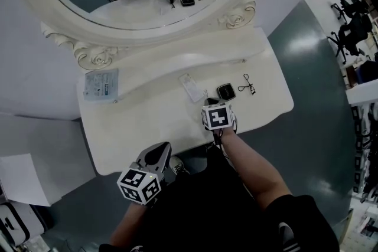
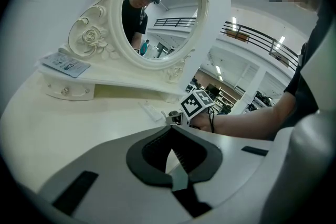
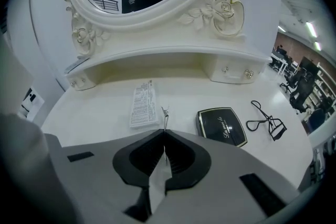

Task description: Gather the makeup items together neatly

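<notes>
My right gripper (image 3: 165, 132) is shut on a thin silver metal tool (image 3: 165, 117), whose tip pokes out over the white vanity top (image 3: 94, 118). Just beyond it lies a flat white printed packet (image 3: 144, 105). A black compact (image 3: 221, 126) is to the right, then a black eyelash curler (image 3: 266, 122). In the head view the right gripper (image 1: 214, 107) hangs beside the compact (image 1: 225, 91), with the packet (image 1: 190, 87) and curler (image 1: 248, 84) on either side. My left gripper (image 1: 160, 150), at the table's front edge, looks shut with nothing in it (image 2: 171, 127).
An oval mirror in a carved white frame (image 1: 142, 32) stands at the back on a raised shelf (image 1: 195, 47) with small drawers. A pale blue packet (image 1: 100, 84) lies on the shelf's left end. The table edge (image 1: 177, 157) is close to my body.
</notes>
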